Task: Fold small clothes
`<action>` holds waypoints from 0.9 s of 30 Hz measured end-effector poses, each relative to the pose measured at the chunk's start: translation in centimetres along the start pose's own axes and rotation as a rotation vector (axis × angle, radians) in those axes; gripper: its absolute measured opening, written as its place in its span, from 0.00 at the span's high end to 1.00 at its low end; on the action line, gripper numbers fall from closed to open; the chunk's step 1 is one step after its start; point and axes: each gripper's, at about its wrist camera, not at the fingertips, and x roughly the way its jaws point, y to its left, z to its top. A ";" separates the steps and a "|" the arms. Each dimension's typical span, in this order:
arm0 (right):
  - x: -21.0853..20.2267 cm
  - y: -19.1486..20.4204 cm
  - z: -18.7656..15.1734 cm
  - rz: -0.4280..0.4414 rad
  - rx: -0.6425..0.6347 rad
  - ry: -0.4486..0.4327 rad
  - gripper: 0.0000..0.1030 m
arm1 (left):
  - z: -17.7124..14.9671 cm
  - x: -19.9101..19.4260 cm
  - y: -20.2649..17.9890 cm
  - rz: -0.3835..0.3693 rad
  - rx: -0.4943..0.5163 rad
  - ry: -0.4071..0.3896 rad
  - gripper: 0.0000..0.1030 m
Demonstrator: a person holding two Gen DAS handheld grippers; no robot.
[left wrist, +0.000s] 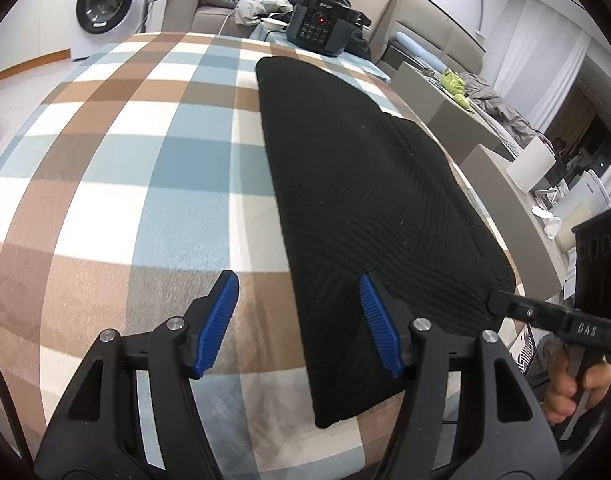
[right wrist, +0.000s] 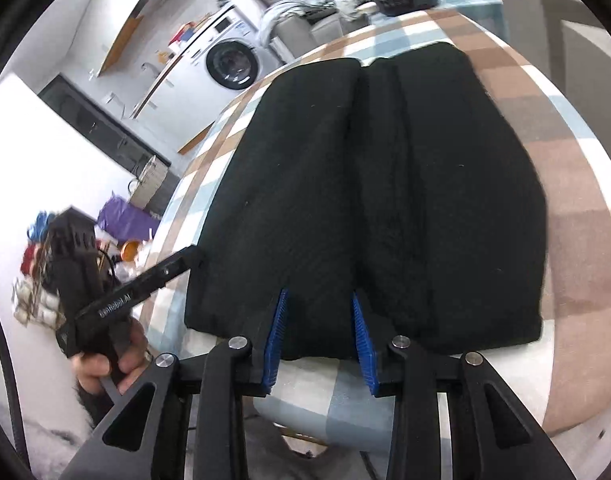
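1. Lying flat on a checked blanket of brown, blue and white squares: a black knitted garment, ribbed in texture, placed towards the right side of the blanket as seen from the left wrist.
2. Folded already, with two long flaps turned inward and meeting along a crease down the middle; near edge straight, far end rounded off close to the blanket's far border.
3. Left gripper: jaws standing wide apart, nothing between the blue pads but blanket and the garment's left edge. Left pad over bare blanket, right pad over the black knit. Pointing steeply down and forward.
4. From the right wrist view, seen at the garment's left side with one black fingertip just at the cloth's edge; whether touching, cannot tell. Held by a left hand wrapped round the trigger handle.
5. Right gripper: jaws narrow but not closed, a slim gap showing flat black knit between the pads. No fold or pinch of cloth raised between them. Tips above the garment's near edge, close to the middle crease.
6. From the left wrist view, seen at the garment's near right corner, one finger reaching to the hem. Right hand curled round its handle at the frame's edge.
7. Beyond the blanket's far end: a black appliance with a red light on its panel, a washing machine to the left, and a grey sofa strewn with clothes.
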 end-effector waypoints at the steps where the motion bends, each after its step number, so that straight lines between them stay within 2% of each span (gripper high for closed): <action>1: 0.1 0.5 0.0 -0.035 -0.027 -0.006 0.88 | 0.0 -0.2 0.0 0.002 -0.004 -0.003 0.42; 2: -0.1 1.2 0.0 -0.038 -0.061 -0.013 0.93 | 0.0 -0.4 0.1 0.002 -0.004 -0.006 0.42; 5: -2.1 2.7 0.4 -0.033 -0.108 -0.082 0.94 | 0.0 -1.4 -0.3 0.004 0.002 -0.022 0.42; 7: -2.2 2.7 0.4 -0.078 -0.102 -0.059 0.94 | 0.2 -2.2 -1.1 -0.017 0.020 -0.039 0.42; 10: -0.2 1.4 -0.5 -0.151 -0.068 0.026 0.94 | 0.4 -2.8 -2.8 -0.041 0.066 -0.066 0.38; 12: 0.1 1.0 -0.8 -0.141 -0.037 0.025 0.92 | 0.4 -2.7 -4.1 -0.058 0.099 -0.070 0.38; 15: -0.6 0.8 -0.2 -0.071 -0.009 -0.022 0.83 | -0.1 -1.8 -6.1 -0.081 0.181 -0.060 0.38; 17: -0.8 0.4 0.2 -0.056 0.008 -0.045 0.80 | -0.7 -1.0 -7.1 -0.106 0.218 -0.029 0.38; 21: 0.1 -0.3 0.3 -0.015 0.046 -0.025 0.80 | -2.1 0.4 -8.0 -0.115 0.263 0.018 0.38; 22: 0.4 -0.2 0.3 -0.015 0.038 -0.022 0.80 | -2.4 0.7 -8.0 -0.108 0.270 0.026 0.38; 24: 0.7 0.2 0.4 -0.037 0.000 -0.040 0.94 | -2.8 1.2 -7.9 -0.108 0.270 0.038 0.38; 27: -1.1 1.3 0.6 -0.028 -0.022 -0.099 0.95 | -3.1 1.3 -7.9 -0.106 0.276 0.044 0.38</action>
